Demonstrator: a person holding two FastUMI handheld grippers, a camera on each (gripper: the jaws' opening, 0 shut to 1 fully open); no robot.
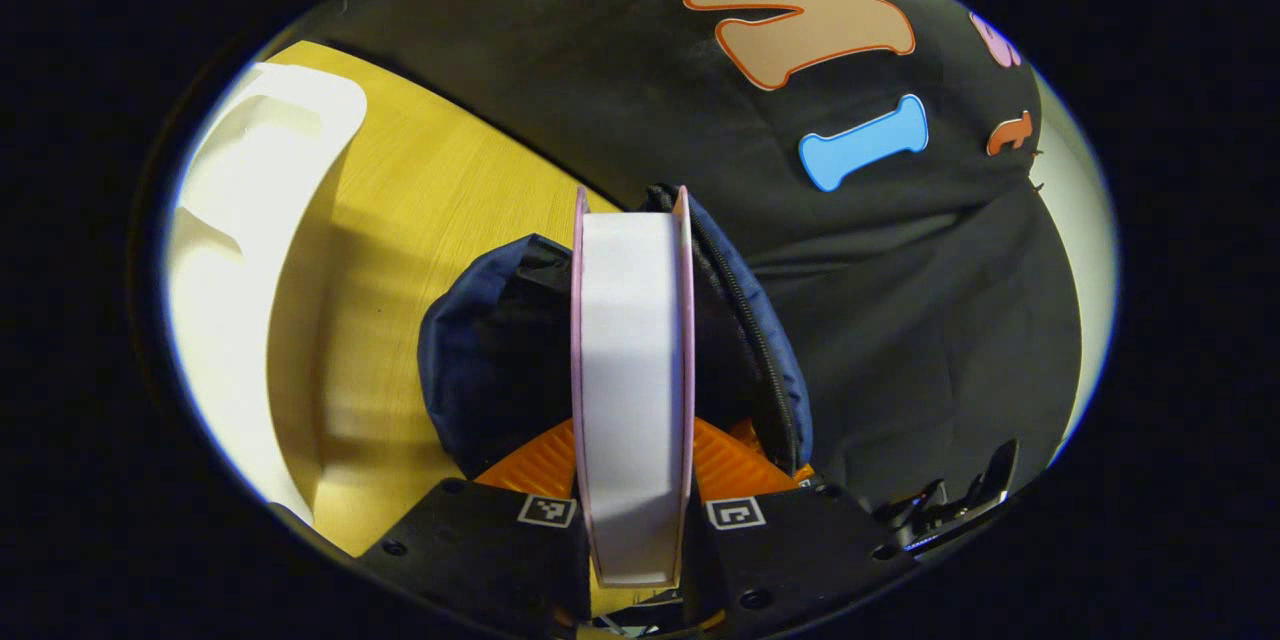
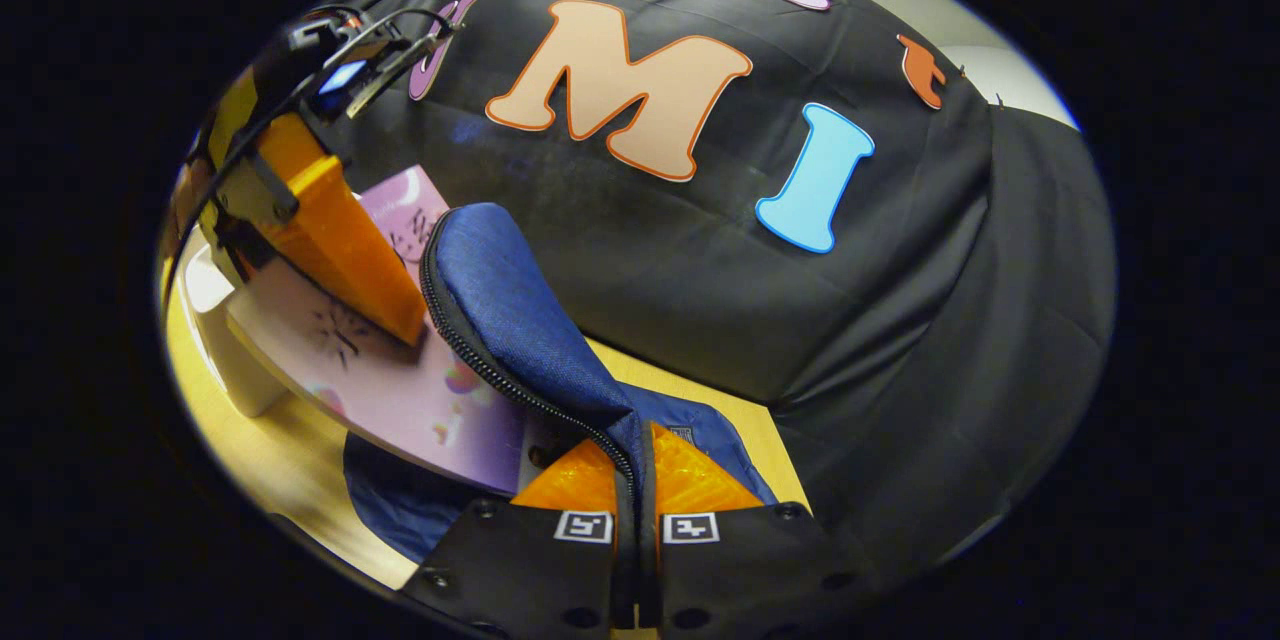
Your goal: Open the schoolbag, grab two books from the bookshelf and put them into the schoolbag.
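Holding a book (image 1: pixel 632 380) edge-on, your left gripper (image 1: pixel 632 480) has both fingers pressed on its covers, page block facing the camera, the far end of it entering the dark mouth of the schoolbag (image 1: pixel 470 360). Your right gripper (image 2: pixel 634 480) is closed flat on the bag's zippered flap (image 2: pixel 520 320), lifting it to keep the mouth wide. From the right gripper view the book's pink cover (image 2: pixel 400 390) lies tilted beside that raised flap, with the other gripper clamped on it.

Risks, as judged from here:
- Book corner could catch on the zipper teeth (image 1: pixel 760 340) if you push in at an angle; the bag would drag along the table.
- If the right grip slips off the thin fabric, the flap would fall across the book's path.
- Letting go too early, with the book partly in, could tip it out onto the table.

Surface: yellow wood-grain tabletop (image 1: pixel 420 220). A white bookshelf (image 1: pixel 250 220) stands at its left, well apart from the bag. Behind everything hangs the booth's black cloth wall (image 1: pixel 900 320).
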